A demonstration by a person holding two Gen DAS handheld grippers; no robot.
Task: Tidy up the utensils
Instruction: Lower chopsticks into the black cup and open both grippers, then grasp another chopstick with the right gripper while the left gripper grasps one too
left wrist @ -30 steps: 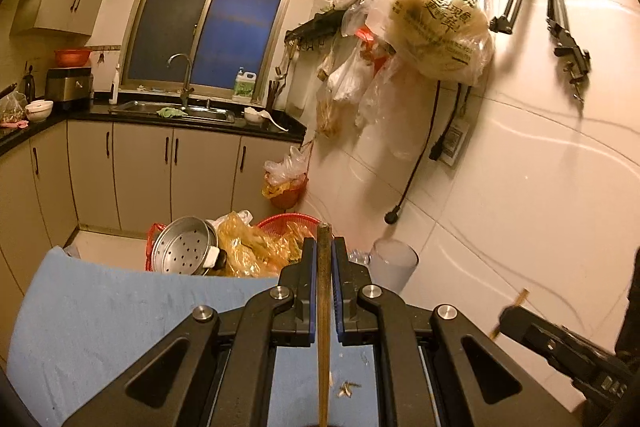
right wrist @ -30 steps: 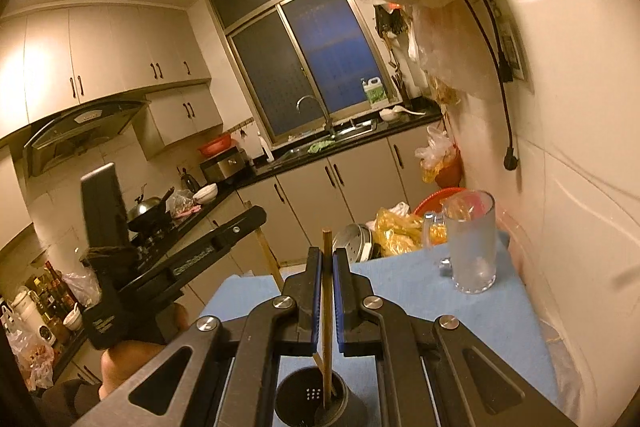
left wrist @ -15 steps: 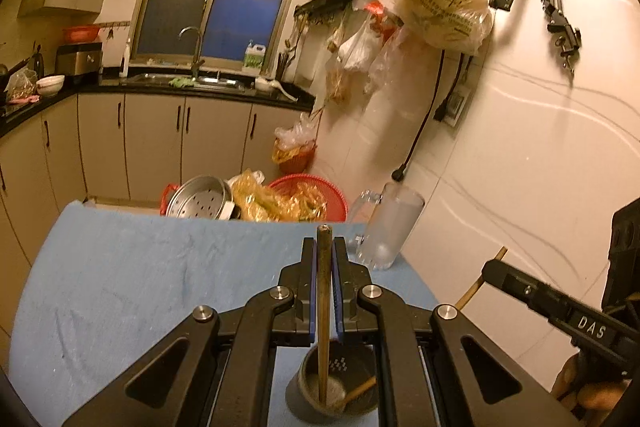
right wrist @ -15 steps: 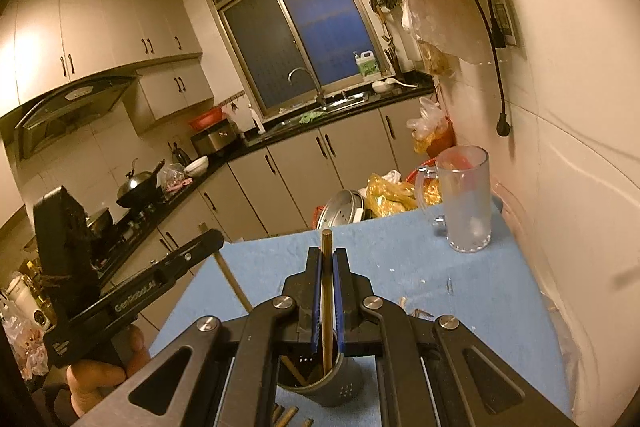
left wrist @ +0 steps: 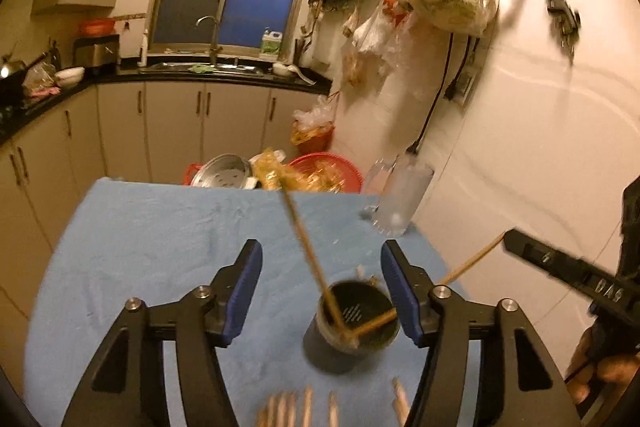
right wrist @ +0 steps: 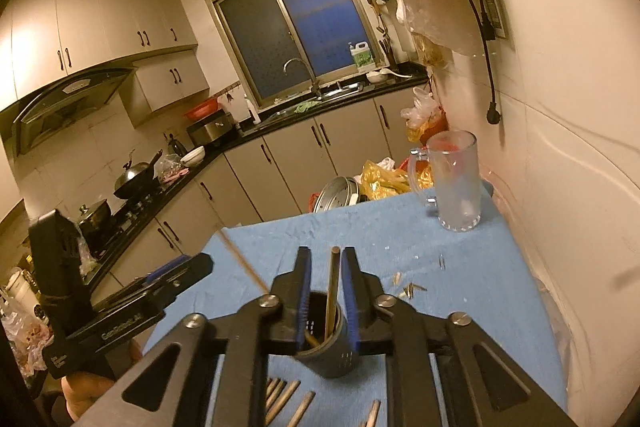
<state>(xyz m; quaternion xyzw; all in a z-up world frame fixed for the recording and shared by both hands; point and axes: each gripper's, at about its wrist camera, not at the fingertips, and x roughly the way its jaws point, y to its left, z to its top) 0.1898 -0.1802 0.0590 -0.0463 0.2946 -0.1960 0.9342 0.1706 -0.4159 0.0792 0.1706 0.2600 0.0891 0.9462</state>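
Left claw [left wrist: 321,297] jaws have just been opening and now stand wide apart, pads clear of the thin wooden chopstick [left wrist: 310,255] that leans tilted between them, lower end in the dark round perforated metal holder cup [left wrist: 354,323]. Right claw [right wrist: 327,293] jaws have just been opening too, only slightly parted; a second wooden chopstick [right wrist: 332,291] stands near upright in the gap, its foot in the same cup, with a gap showing between it and the pads on both sides. Cup sits on the blue-cloth-covered counter [left wrist: 152,227]. More loose wooden chopsticks [right wrist: 288,401] lie flat on the cloth just below the cup. Clear glass mug [right wrist: 456,181] stands at the far right corner, near the white wall.
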